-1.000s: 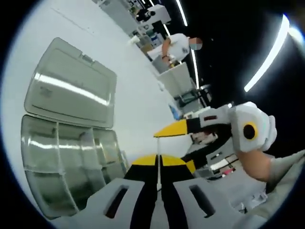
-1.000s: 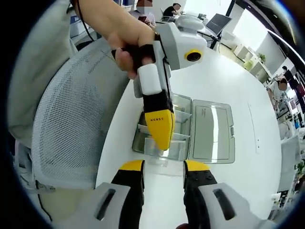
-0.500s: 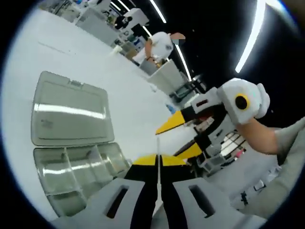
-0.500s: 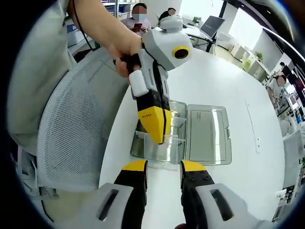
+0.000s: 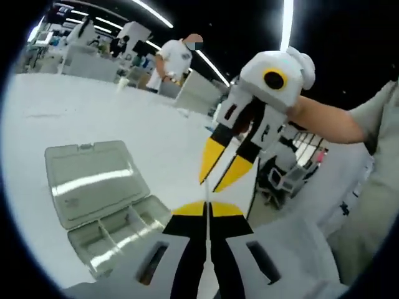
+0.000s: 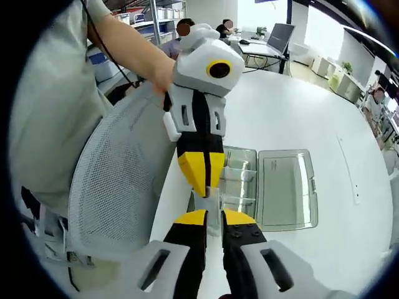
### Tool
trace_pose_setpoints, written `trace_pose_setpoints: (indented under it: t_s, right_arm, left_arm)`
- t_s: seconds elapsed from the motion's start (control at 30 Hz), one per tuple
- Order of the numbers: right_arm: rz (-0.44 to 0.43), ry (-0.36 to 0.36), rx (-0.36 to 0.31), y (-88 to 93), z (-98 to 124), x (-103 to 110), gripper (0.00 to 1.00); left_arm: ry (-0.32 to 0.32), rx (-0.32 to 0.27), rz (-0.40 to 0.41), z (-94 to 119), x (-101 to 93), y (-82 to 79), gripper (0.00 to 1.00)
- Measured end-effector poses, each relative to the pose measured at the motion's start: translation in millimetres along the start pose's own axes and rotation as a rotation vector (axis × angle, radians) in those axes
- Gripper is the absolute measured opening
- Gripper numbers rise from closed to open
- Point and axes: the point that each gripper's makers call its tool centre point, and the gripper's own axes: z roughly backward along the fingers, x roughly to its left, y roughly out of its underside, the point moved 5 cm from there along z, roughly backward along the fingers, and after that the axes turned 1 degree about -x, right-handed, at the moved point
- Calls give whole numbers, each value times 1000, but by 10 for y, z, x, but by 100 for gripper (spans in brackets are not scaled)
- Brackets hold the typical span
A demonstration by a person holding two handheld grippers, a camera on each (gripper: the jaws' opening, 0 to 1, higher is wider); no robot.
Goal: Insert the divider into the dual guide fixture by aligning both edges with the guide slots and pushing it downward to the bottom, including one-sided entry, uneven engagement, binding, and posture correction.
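Above the open clear box (image 6: pixel 269 187) on the white worktop (image 6: pixel 299 112), the left tongs (image 6: pixel 201 180) are pressed together on the thin clear divider (image 6: pixel 212 205), and the right tongs (image 6: pixel 213 219) pinch the same divider from the other end. The plate is held in the air, not yet in the guide slots, so I think one edge may enter first and bind if both hands do not keep it level. A mesh chair (image 6: pixel 118 187) stands just beside the box, and the box's flat lid (image 6: pixel 285 187) lies open next to the compartments.
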Motion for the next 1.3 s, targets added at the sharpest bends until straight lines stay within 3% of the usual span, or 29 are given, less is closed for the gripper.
trace_pose_setpoints:
  t_s: [0.37,0.77,1.0,1.17,1.3]
  right_arm:
    - [-36,-85,11,-65,-84,14,0]
    - [-24,-132,41,-158,-173,74,0]
    - [-61,-136,70,-245,-258,81,0]
    - [-106,-114,98,-318,-293,57,0]
    - [-224,-103,104,-361,-314,25,0]
  left_arm:
    - [4,-7,-160,73,-37,1,0]
    - [7,-28,-247,171,-31,16,0]
    - [-17,-2,-285,248,1,42,0]
    - [-54,38,-314,339,39,92,5]
    - [-80,49,-354,413,62,103,5]
